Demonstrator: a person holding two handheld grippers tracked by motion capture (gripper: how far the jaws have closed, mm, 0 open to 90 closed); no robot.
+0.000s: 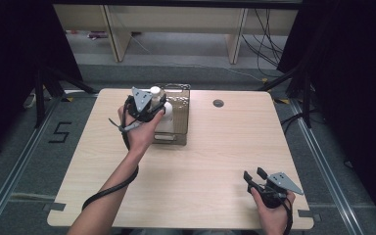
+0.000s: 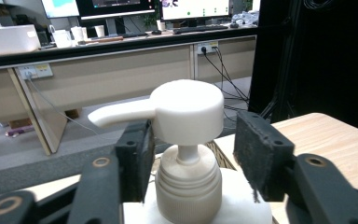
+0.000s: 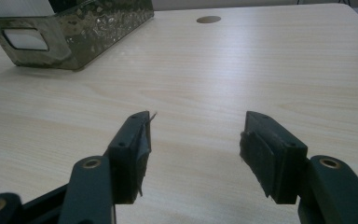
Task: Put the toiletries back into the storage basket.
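One sign can be read: a large black figure "5" (image 1: 60,132), marked on the grey floor (image 1: 24,147) just left of the tabletop (image 1: 215,161) in the high view. The monitors (image 2: 112,7) on the far desk in the left gripper view show bright screens, but whatever is written on them is too small to make out.

Left gripper (image 1: 152,105) over white pump bottle (image 1: 162,115) in clear bin (image 1: 181,120); right gripper (image 1: 255,175) near table (image 1: 210,161) edge.
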